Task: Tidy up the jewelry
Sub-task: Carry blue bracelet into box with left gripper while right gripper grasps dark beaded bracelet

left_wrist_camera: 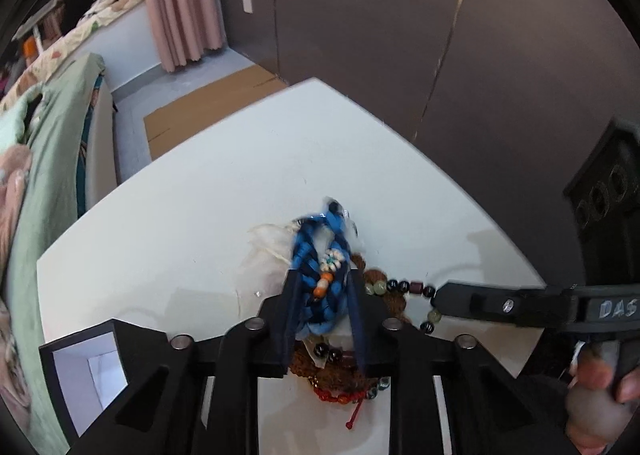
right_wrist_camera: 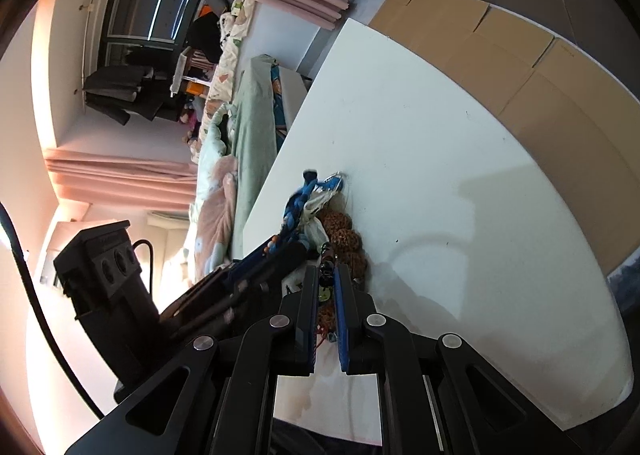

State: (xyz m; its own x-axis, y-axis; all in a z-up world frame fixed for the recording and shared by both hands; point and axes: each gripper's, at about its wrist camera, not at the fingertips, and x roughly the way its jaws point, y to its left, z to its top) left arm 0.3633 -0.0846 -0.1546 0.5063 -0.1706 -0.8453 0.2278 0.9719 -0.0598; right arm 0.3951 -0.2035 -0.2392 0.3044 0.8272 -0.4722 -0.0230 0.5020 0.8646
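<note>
On the white table (left_wrist_camera: 192, 191) lies a heap of jewelry. My left gripper (left_wrist_camera: 324, 283) is shut on a blue braided bracelet (left_wrist_camera: 305, 255) that carries a white flower bead and an orange bead. From the right, my right gripper (left_wrist_camera: 438, 297) reaches in, shut on a beaded bracelet (left_wrist_camera: 404, 287) of dark and green beads. In the right wrist view that beaded bracelet (right_wrist_camera: 326, 257) runs between the narrow fingers of my right gripper (right_wrist_camera: 327, 274). Beside it are the left gripper (right_wrist_camera: 276, 245) and the blue bracelet (right_wrist_camera: 298, 199). Brown seed beads (right_wrist_camera: 344, 235) lie under both.
A black box with a white inside (left_wrist_camera: 84, 367) stands open at the lower left table edge. A red cord bracelet (left_wrist_camera: 340, 399) and a clear pouch (left_wrist_camera: 268, 255) lie in the heap. A bed with green bedding (left_wrist_camera: 48, 159) runs along the left. Cardboard (left_wrist_camera: 208, 111) covers the floor behind.
</note>
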